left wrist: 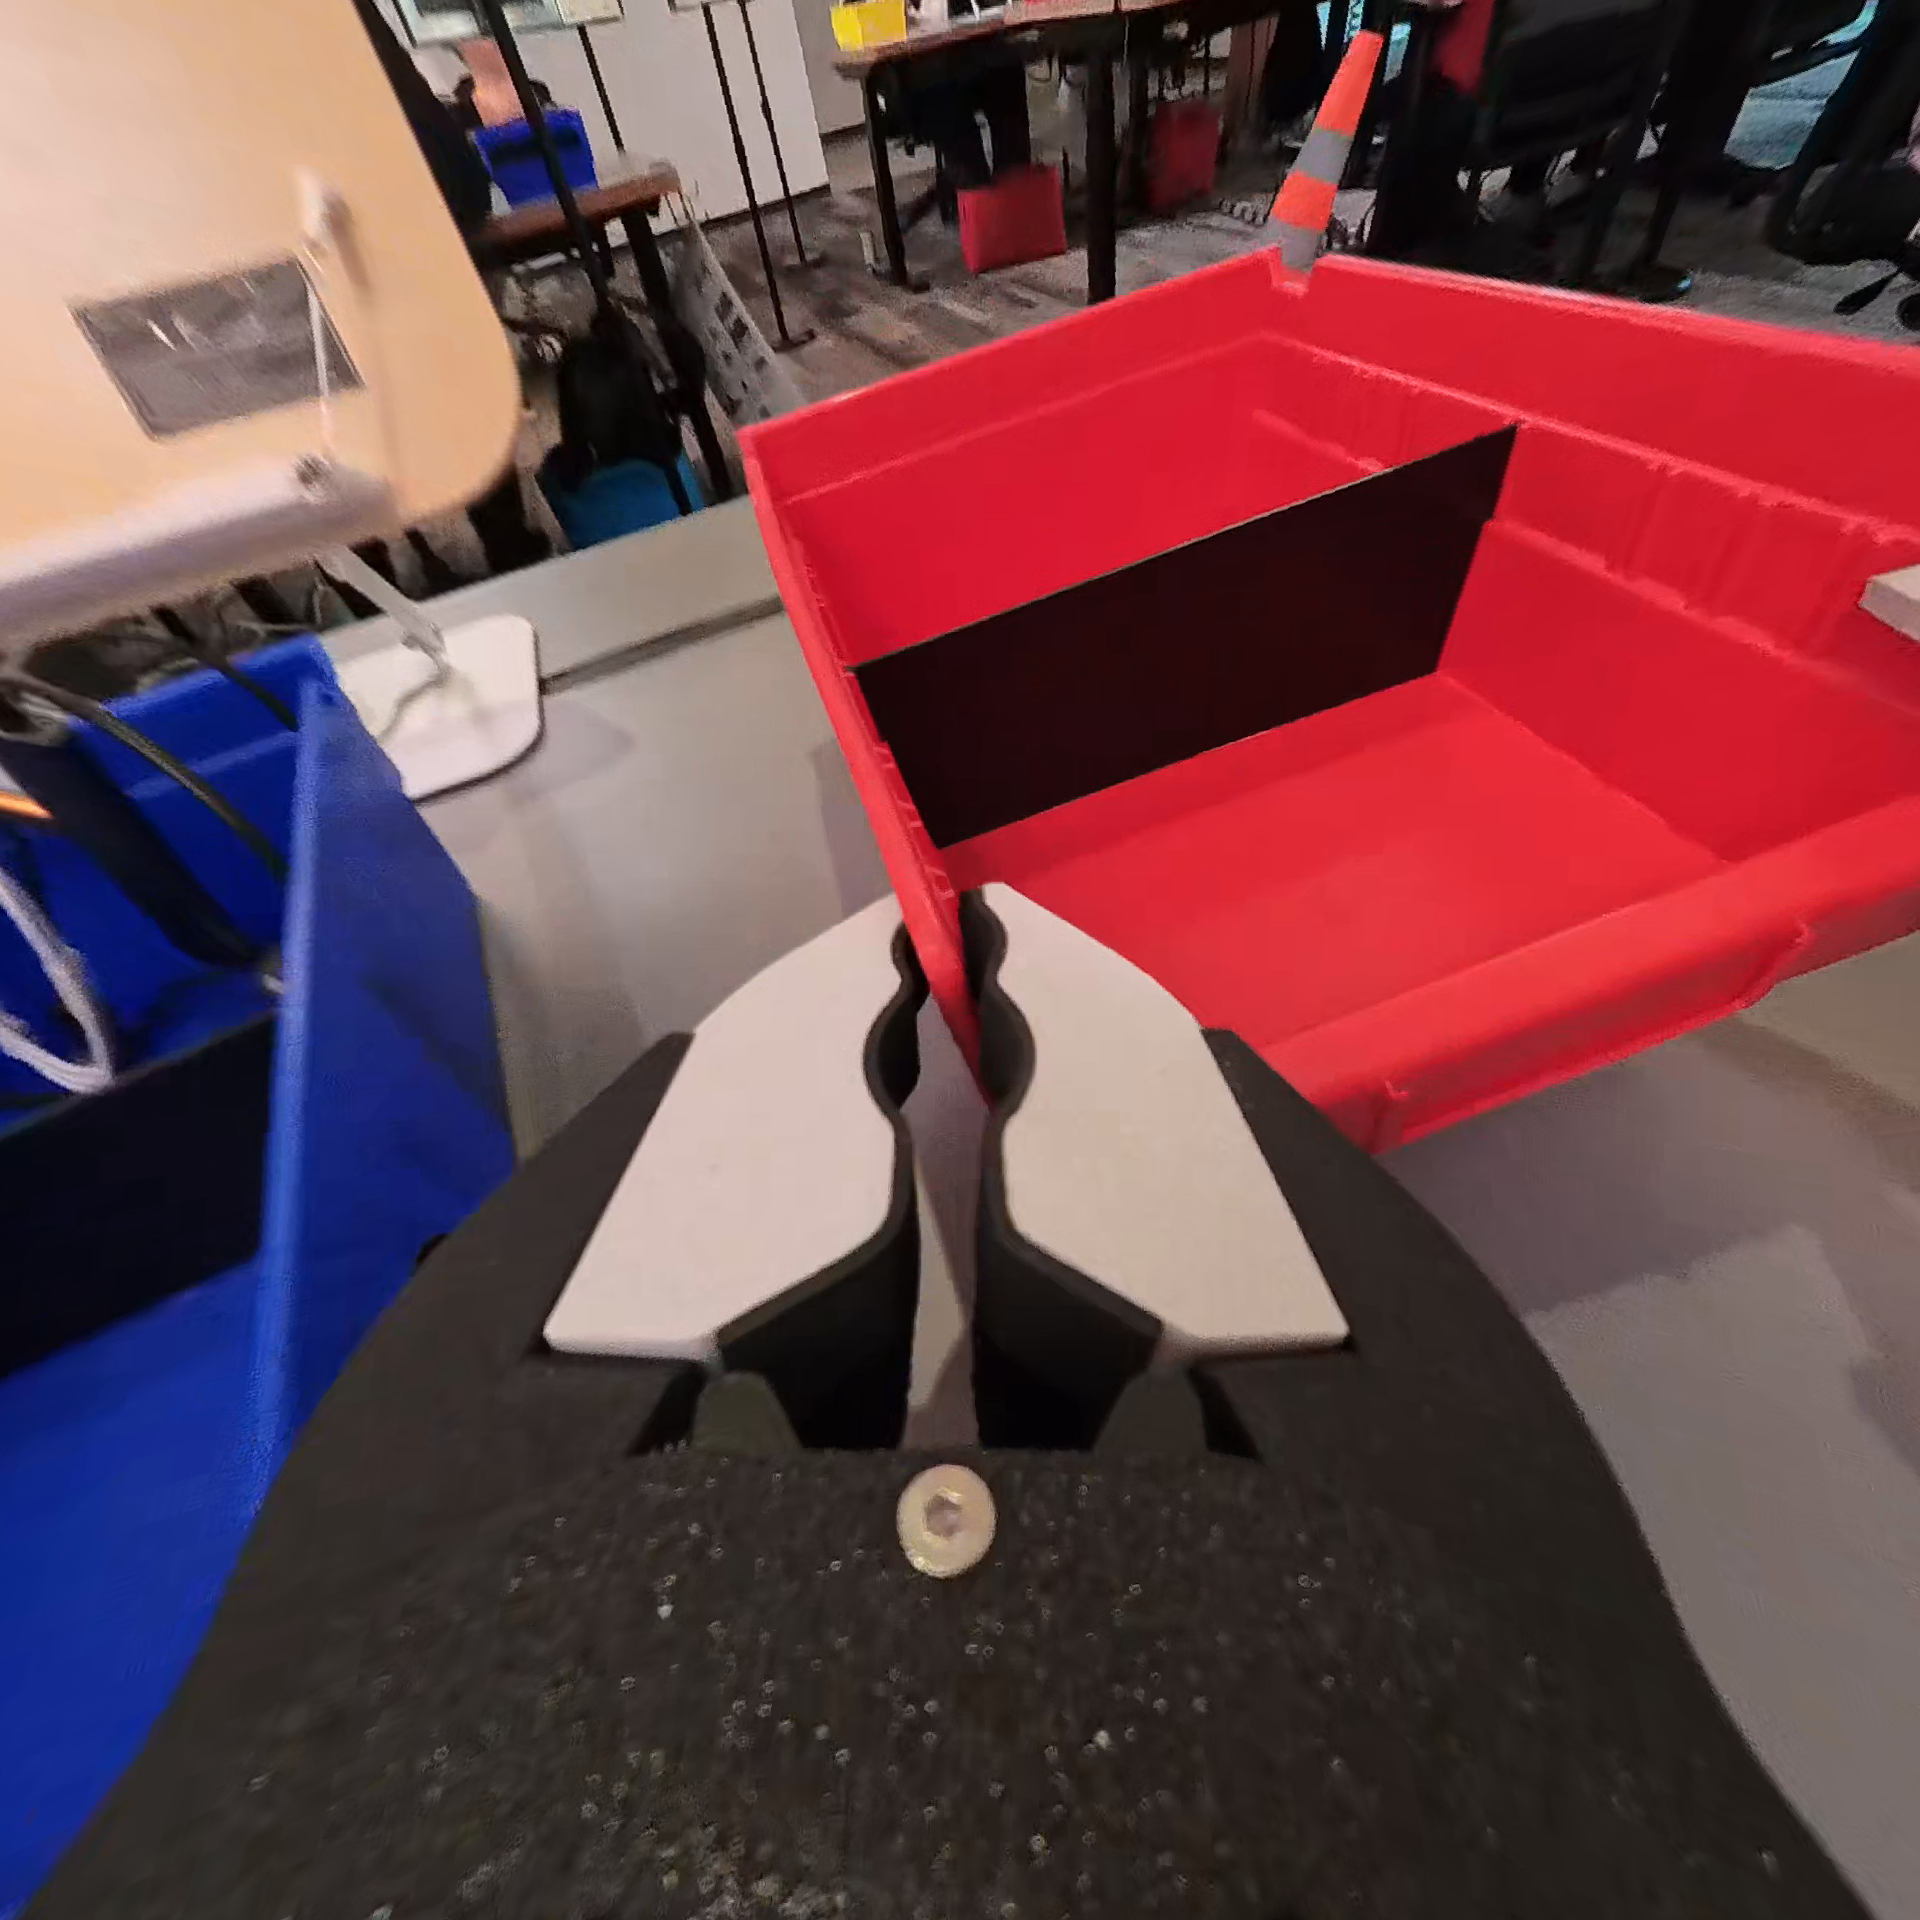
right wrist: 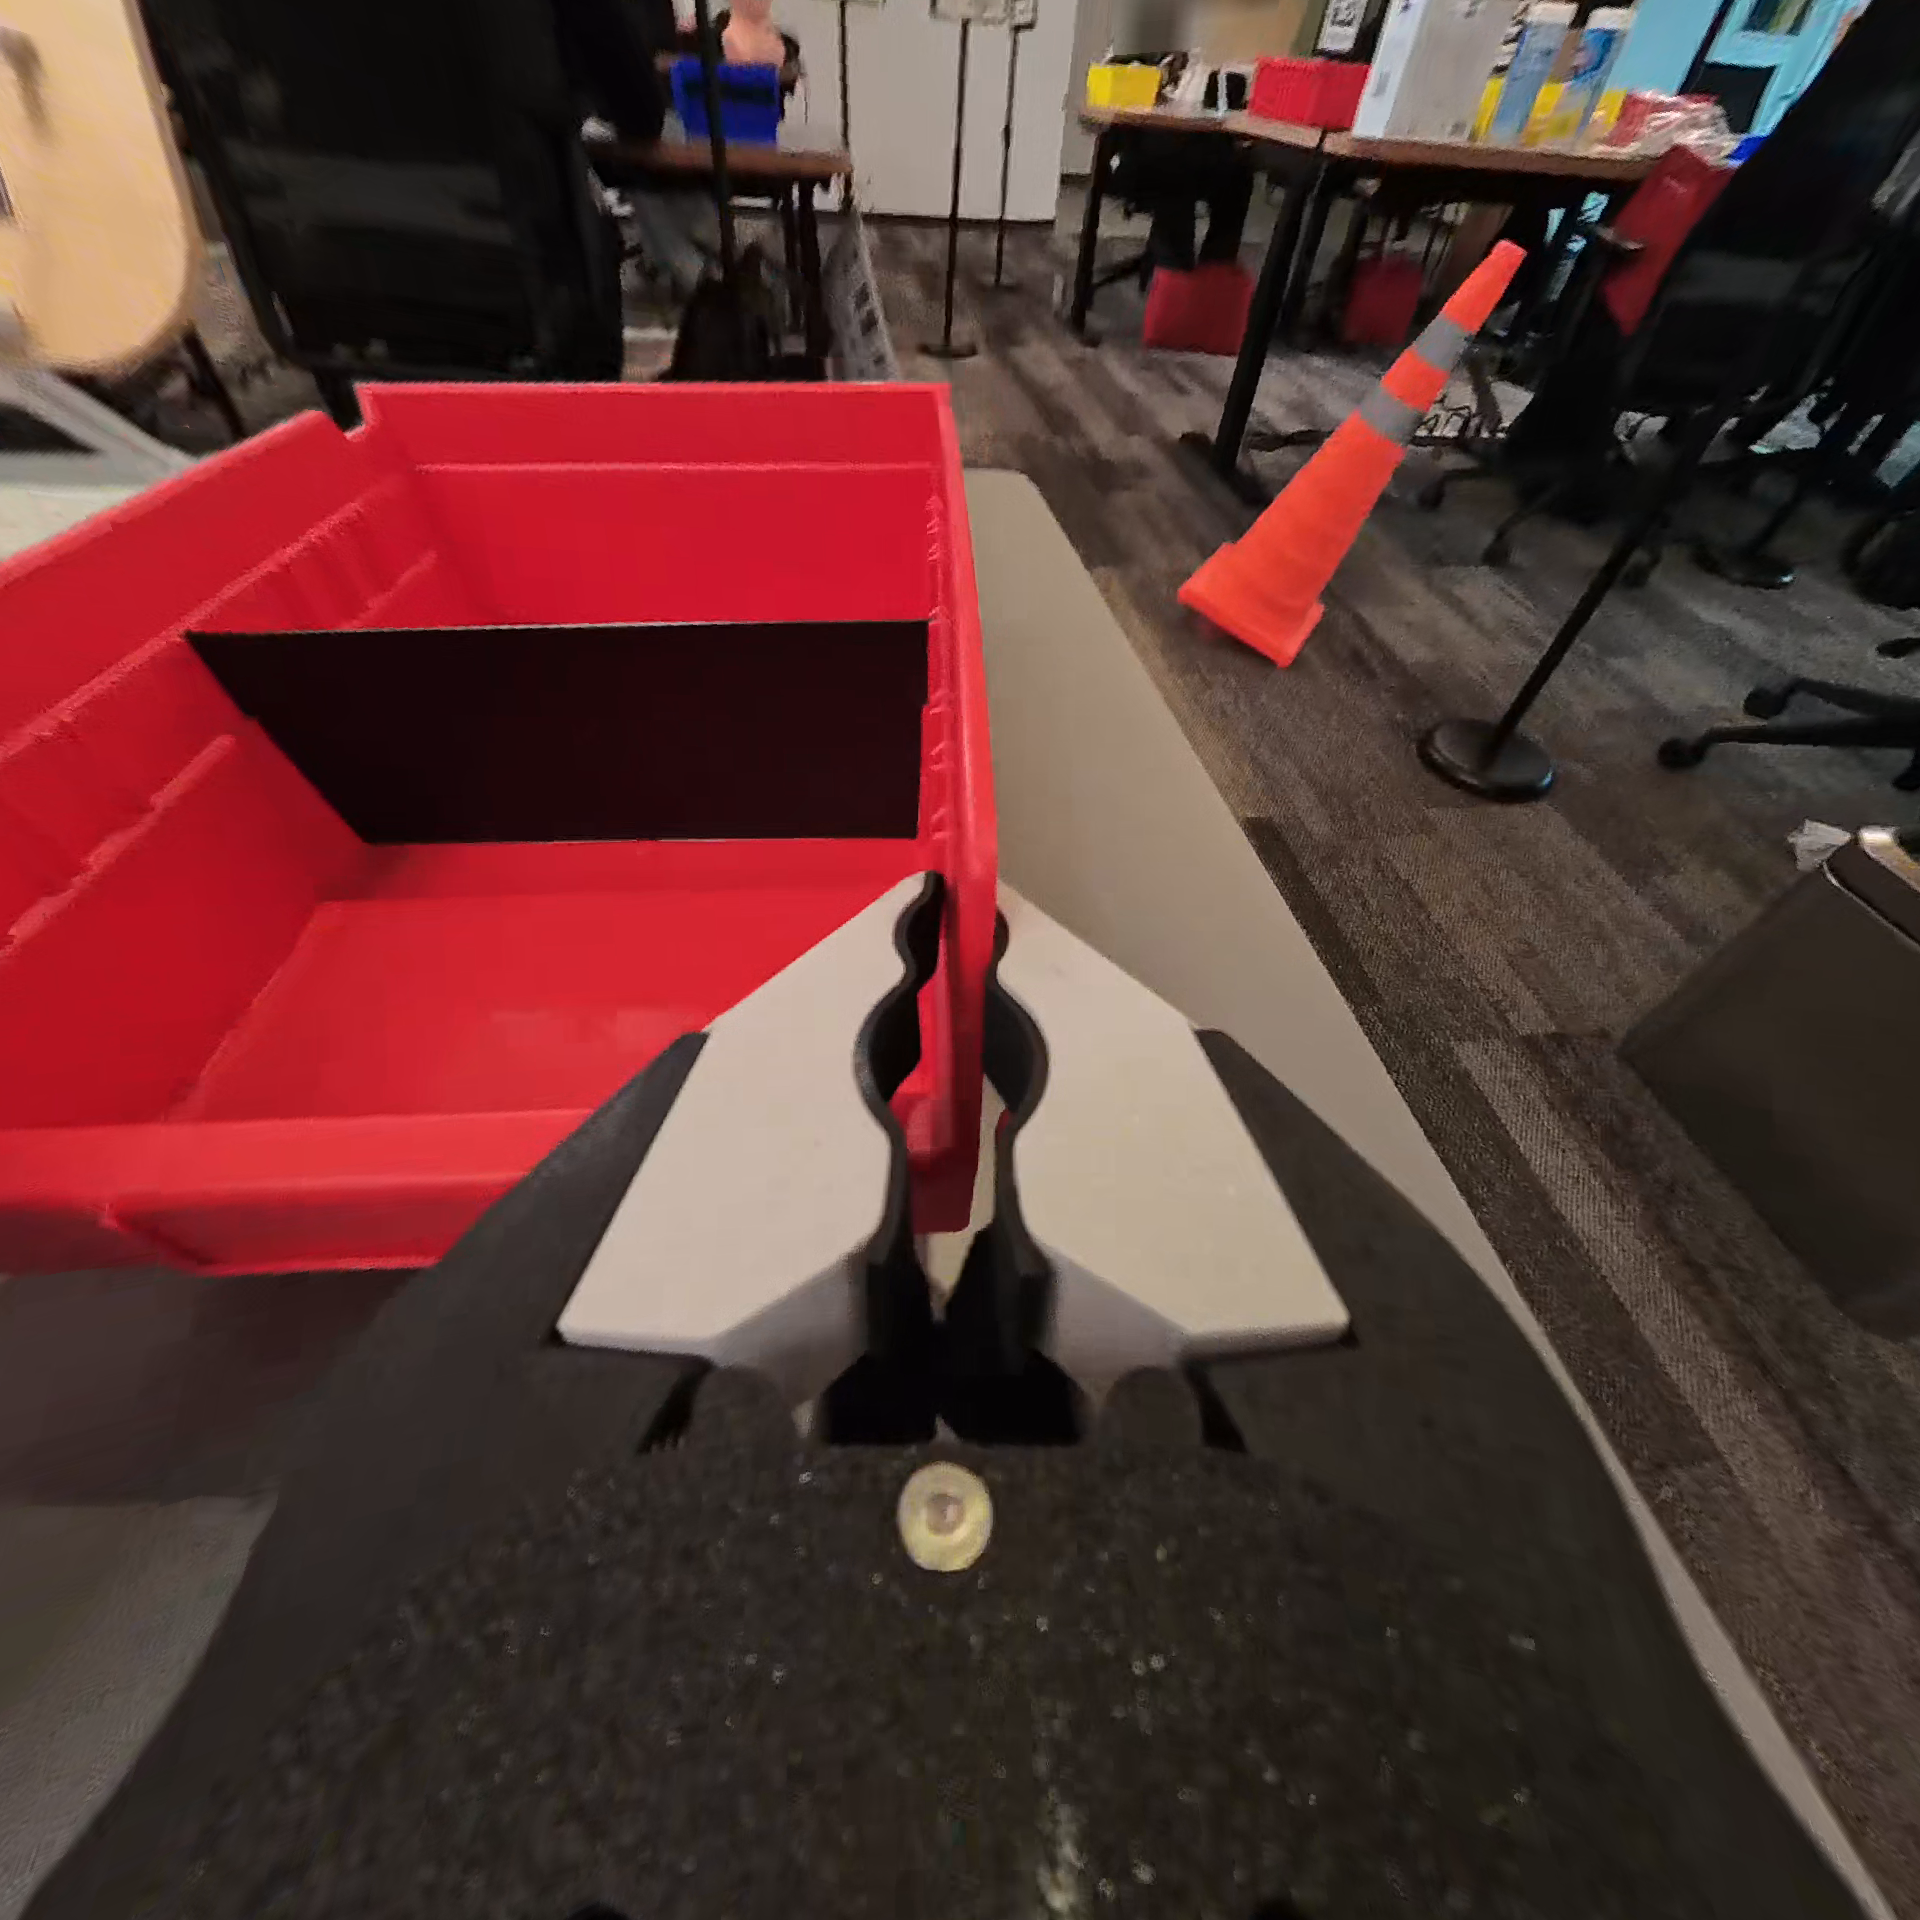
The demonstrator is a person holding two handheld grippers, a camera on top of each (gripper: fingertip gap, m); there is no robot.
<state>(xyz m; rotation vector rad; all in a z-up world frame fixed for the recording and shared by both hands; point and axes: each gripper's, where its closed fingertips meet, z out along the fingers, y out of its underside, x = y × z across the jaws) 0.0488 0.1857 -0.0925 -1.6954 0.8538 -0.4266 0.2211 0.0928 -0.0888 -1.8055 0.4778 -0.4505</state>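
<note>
A red plastic bin (left wrist: 1621,665) with a black divider (left wrist: 1174,644) across its middle is tilted above the grey table (left wrist: 665,831). My left gripper (left wrist: 951,914) is shut on the bin's left side wall near the front corner. In the right wrist view the same red bin (right wrist: 582,520) with its black divider (right wrist: 582,727) fills the left half. My right gripper (right wrist: 964,904) is shut on the bin's right side wall near the front corner. Both compartments of the bin look empty.
A blue bin (left wrist: 343,1039) with cables in it stands close on the left. A white stand base (left wrist: 457,707) sits on the table behind it. An orange traffic cone (right wrist: 1340,488), a black pole stand (right wrist: 1486,758) and desks stand on the carpet to the right. Spacing between my two grippers at the tips: around 20 cm.
</note>
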